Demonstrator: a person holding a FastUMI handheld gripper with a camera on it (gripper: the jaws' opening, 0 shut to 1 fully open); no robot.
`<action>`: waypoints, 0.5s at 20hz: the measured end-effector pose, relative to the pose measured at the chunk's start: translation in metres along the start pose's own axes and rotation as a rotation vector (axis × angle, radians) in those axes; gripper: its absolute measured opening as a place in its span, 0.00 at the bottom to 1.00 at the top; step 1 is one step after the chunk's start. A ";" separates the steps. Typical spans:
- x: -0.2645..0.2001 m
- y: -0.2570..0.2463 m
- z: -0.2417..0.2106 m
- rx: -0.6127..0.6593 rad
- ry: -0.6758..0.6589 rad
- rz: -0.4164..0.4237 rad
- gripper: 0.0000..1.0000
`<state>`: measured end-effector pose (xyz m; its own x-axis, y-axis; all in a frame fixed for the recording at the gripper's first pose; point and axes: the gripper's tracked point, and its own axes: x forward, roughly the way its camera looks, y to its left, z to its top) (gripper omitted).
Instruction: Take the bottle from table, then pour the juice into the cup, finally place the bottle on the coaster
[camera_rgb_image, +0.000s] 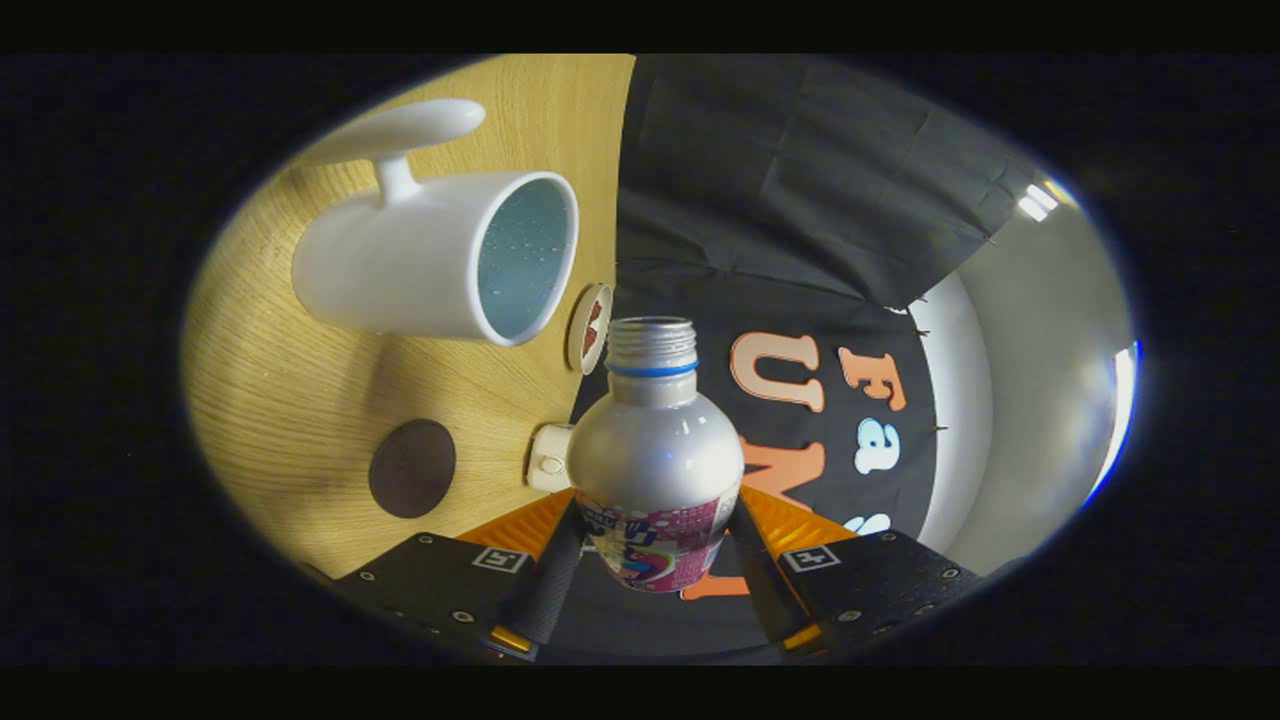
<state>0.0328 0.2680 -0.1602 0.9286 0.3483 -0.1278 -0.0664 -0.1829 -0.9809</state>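
Bottle (655, 455) sitting clamped between the two fingers (548, 580), both pressing on its labelled lower body, jaws (655, 590) closed only as far as the bottle's width. Being held off the counter (290, 400), with the whole view rolled so that the wooden surface is standing as a wall at the left. Showing an uncapped threaded neck with a blue ring beneath it, mouth pointing away from the fingers. Hanging just past the counter's far edge, in front of the black booth cloth, with open air around the neck on the right.

Cup (435, 255) standing on the counter left of the bottle's mouth, white, open rim facing toward the bottle, speckled blue inside, handle on the far side. Lying close but apart, rim and bottle mouth not touching.

Coaster (412, 468) lying flat on the counter, dark and round, nearer the fingers than the cup, with bare wood all around it. Small white cap (550, 458) sitting at the counter's edge just beside the bottle's shoulder. Round red-and-white disc (590, 328) resting at the same edge, between cup rim and bottle neck.
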 end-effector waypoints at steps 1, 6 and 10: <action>0.001 -0.002 0.000 -0.007 0.000 0.000 0.77; 0.001 -0.005 0.000 -0.032 -0.006 -0.006 0.77; 0.000 -0.007 0.001 -0.042 -0.010 -0.014 0.77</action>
<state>0.0326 0.2705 -0.1537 0.9258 0.3599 -0.1153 -0.0372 -0.2167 -0.9755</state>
